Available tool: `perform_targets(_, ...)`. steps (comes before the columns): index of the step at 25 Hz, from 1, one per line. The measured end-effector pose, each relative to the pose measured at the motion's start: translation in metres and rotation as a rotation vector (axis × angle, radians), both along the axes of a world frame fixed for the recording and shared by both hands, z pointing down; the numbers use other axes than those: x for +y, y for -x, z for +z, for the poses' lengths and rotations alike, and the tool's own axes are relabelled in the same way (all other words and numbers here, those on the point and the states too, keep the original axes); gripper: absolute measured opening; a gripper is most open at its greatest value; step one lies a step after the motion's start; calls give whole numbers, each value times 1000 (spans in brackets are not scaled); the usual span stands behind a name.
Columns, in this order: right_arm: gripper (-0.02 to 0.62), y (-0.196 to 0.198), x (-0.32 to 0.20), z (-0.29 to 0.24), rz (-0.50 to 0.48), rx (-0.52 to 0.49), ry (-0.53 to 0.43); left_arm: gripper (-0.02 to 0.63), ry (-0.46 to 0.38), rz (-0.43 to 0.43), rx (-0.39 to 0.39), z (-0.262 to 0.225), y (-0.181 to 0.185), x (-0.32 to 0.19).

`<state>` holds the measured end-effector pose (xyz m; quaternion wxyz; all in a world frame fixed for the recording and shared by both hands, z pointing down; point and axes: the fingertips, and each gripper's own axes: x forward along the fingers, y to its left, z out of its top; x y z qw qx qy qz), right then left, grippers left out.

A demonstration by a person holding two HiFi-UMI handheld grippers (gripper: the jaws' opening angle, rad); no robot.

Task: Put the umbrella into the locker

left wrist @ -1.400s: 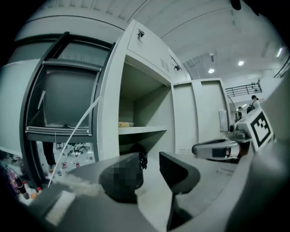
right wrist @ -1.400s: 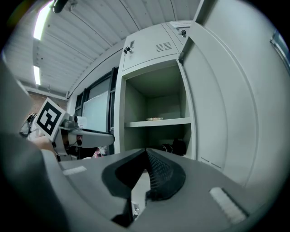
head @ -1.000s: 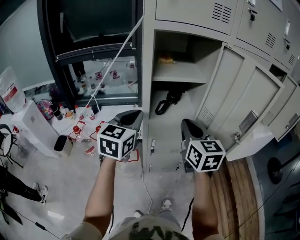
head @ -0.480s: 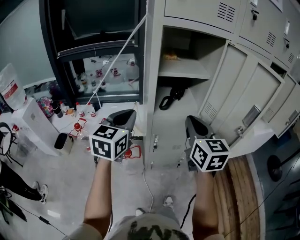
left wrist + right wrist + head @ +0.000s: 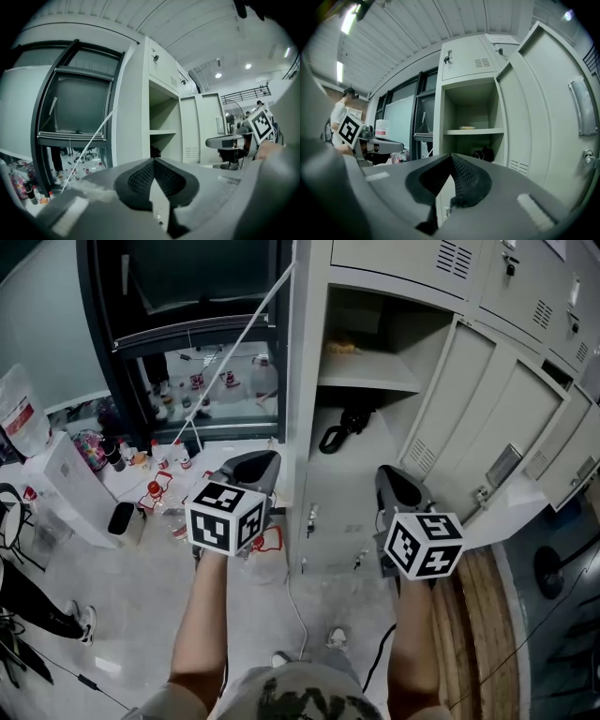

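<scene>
Under the shelf of the open locker I can see the umbrella, black and folded, lying on the floor of the lower compartment towards the back; a small yellowish item sits on the shelf above it. I hold both tools outside the locker, apart from the umbrella; the left gripper sits before the locker's left edge with its fingers pressed together on nothing; the right gripper faces the open compartment, its fingers likewise together and empty. The grey locker door stands swung out on the right. The floor is pale and cluttered on the left; small bottles with red parts stand near a white box; a white cord slants across a dark window frame; a thin cable trails over the floor; wooden boards lie on the right.
</scene>
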<state>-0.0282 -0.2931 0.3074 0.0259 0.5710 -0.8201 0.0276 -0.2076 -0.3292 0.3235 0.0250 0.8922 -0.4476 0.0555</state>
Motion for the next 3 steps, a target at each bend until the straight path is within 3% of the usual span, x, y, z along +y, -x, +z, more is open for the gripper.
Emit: perform_targets(3, -3, 0, 1, 1, -1, 1, 1, 5, 2, 4, -5, 1, -3, 1)
